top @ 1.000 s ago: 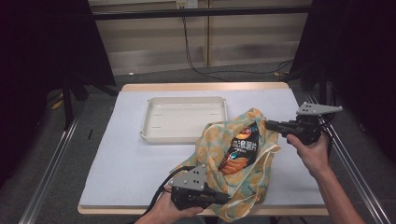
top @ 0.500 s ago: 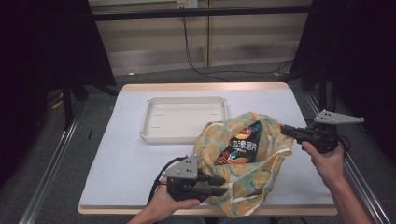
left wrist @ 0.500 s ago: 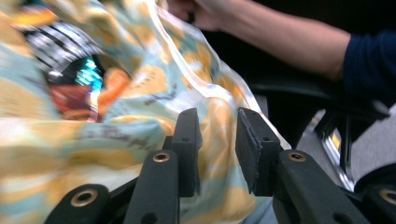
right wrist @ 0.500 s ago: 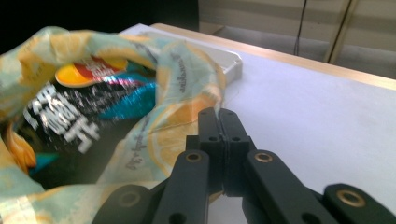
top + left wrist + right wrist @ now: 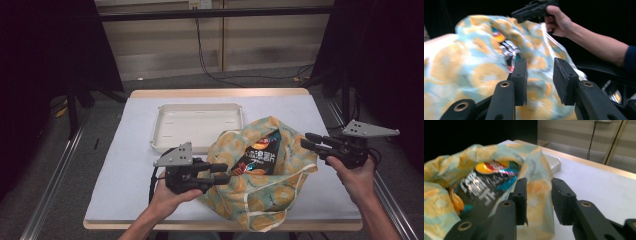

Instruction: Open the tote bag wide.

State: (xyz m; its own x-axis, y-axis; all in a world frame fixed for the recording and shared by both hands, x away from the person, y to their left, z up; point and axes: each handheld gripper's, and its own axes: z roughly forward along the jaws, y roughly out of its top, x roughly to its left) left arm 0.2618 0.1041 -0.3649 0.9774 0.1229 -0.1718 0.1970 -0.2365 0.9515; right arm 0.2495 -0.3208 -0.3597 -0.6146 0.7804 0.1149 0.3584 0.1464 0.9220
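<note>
A cloth bag (image 5: 265, 192) printed with yellow rounds on pale teal lies slumped on the table's near right part, its mouth open. A black snack packet (image 5: 260, 157) shows inside it. My left gripper (image 5: 223, 174) is at the bag's left side; its jaws have just been opening and stand apart in the left gripper view (image 5: 539, 80), with the cloth (image 5: 474, 72) beyond them, not pinched. My right gripper (image 5: 309, 140) is at the bag's right rim; its jaws (image 5: 539, 200) have just been opening too, and a fold of the rim (image 5: 536, 187) hangs loose between them. The packet (image 5: 479, 187) shows to the left.
A white shallow tray (image 5: 197, 125) stands empty behind the bag, mid-table. The table (image 5: 125, 165) wears a white cover with a wooden edge. The tray's corner (image 5: 555, 162) lies past the bag in the right gripper view. Dark curtains and metal rails flank both sides.
Both grippers have opened and let go of the bag's rim. The bag has sunk and spread wider on the table. My left gripper has moved away from the table's near edge.
</note>
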